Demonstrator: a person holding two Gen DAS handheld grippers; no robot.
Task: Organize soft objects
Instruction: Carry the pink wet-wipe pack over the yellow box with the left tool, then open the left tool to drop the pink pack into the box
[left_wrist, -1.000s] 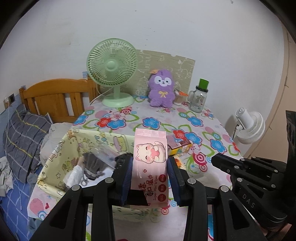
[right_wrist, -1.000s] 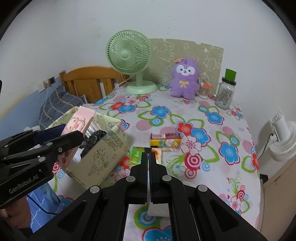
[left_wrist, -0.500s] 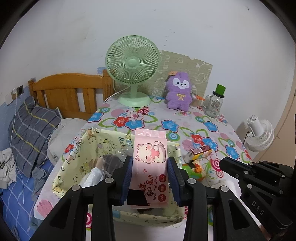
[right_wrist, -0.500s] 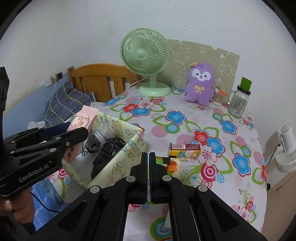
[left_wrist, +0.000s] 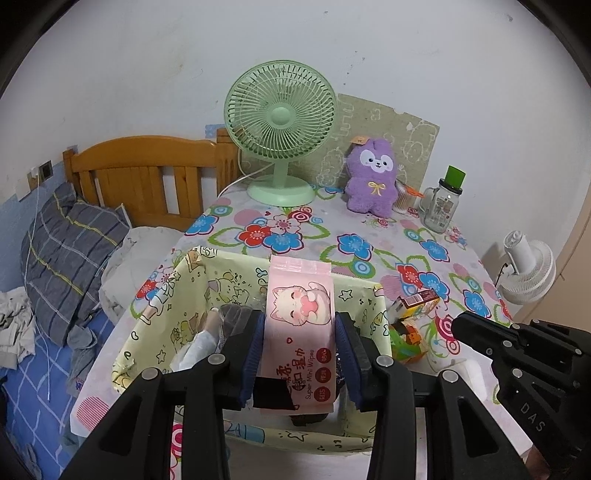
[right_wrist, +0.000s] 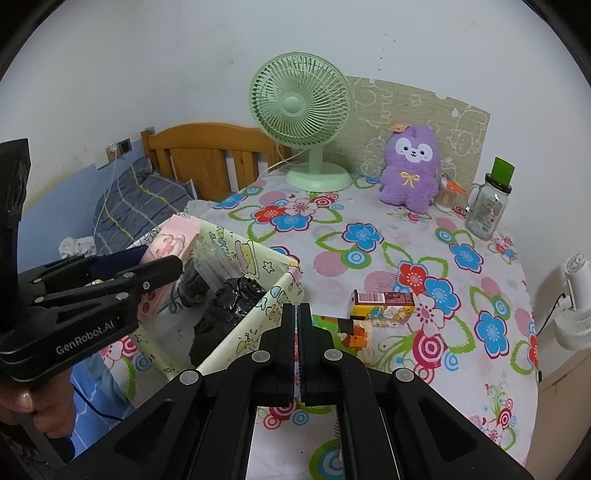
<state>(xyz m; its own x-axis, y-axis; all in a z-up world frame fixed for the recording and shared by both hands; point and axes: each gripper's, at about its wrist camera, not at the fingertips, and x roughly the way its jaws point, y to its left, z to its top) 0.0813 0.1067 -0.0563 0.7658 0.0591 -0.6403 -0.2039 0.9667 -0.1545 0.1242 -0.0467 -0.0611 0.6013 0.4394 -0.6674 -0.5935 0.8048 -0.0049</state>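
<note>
The pink soft pack of mini wet wipes with a cartoon cat on its front (left_wrist: 300, 325) stands upright between my left gripper's (left_wrist: 300, 343) blue-padded jaws, directly above the open pale-yellow fabric storage bin printed with cartoon figures (left_wrist: 159, 332), which sits at the near left corner of the flower-patterned tablecloth (left_wrist: 354, 251). To place it well, I judge that I should lower the pack into the free space beside the dark bundled items (right_wrist: 225, 306) already inside, keep it upright, and release only once its lower edge rests on something. My left jaws have just been opening a little, yet both pads appear to press the pack's sides, so I hold it. My right gripper (right_wrist: 296, 314) waits beside the bin's near wall, its jaws together with nothing between them. A small yellow-and-brown carton (right_wrist: 384, 306) lies on the cloth just beyond; the purple plush toy (right_wrist: 412, 173) and green desk fan (right_wrist: 301, 114) stand well apart at the back.
</note>
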